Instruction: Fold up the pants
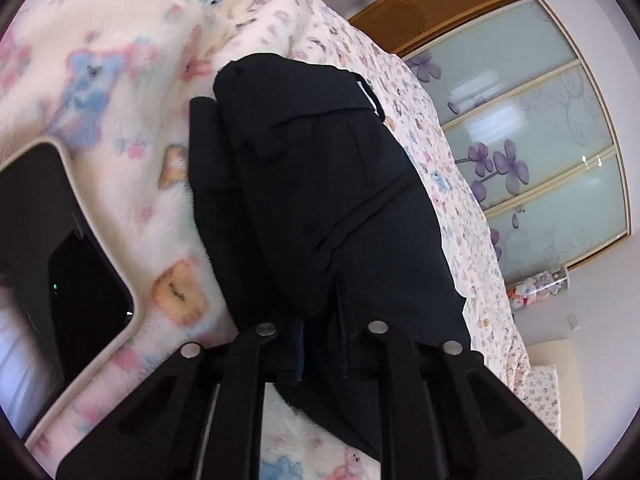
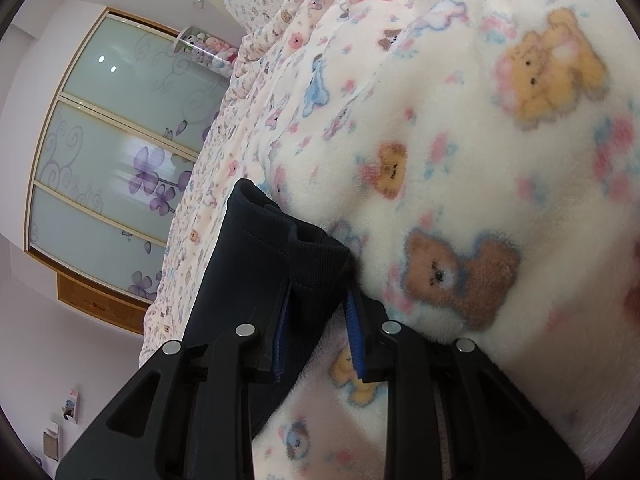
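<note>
**Both claws on the dark pants, long axis running straight ahead**

Right gripper (image 2: pixel 316 336) clamps a ribbed hem corner between blue pads (image 2: pixel 355 332). Left gripper (image 1: pixel 320 344) grips the pants (image 1: pixel 320 184), which stretch away forward over the teddy-bear blanket (image 1: pixel 132 92) on the bed.

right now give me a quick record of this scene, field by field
garment: dark pants, bunched and partly folded
surface: teddy-bear fleece blanket on a bed
left gripper: fabric between its fingers, looks shut on the pants
right gripper: blue pads either side of a ribbed edge of the pants
background: wardrobe with frosted, purple-flower doors
fold status: unfinished
</note>
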`<state>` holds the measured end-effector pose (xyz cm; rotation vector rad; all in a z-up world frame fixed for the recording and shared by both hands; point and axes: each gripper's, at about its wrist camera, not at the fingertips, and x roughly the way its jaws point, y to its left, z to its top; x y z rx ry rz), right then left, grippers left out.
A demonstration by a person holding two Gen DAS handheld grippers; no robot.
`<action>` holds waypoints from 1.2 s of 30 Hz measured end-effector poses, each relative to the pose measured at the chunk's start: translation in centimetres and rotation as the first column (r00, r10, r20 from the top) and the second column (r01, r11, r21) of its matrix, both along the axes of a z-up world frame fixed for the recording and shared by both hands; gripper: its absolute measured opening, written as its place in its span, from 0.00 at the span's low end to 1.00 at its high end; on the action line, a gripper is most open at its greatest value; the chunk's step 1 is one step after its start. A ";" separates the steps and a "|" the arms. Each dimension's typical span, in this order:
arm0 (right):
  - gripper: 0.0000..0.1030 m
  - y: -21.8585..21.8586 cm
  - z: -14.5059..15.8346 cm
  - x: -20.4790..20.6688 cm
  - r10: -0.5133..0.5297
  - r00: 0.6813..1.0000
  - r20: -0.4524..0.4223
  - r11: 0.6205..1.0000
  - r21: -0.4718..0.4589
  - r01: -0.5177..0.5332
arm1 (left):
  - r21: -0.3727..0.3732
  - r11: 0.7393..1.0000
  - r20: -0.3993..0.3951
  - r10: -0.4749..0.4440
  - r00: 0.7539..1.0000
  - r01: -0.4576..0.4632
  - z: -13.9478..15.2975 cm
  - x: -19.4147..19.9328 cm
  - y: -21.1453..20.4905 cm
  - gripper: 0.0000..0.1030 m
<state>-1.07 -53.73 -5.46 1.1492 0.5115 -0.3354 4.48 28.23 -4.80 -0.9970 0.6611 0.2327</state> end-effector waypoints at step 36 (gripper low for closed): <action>0.12 20.5 16.1 9.9 0.541 0.784 0.305 0.812 -0.433 -0.392 | 0.484 0.831 -0.098 -0.259 0.961 0.274 1.9 2.8 -13.2 0.98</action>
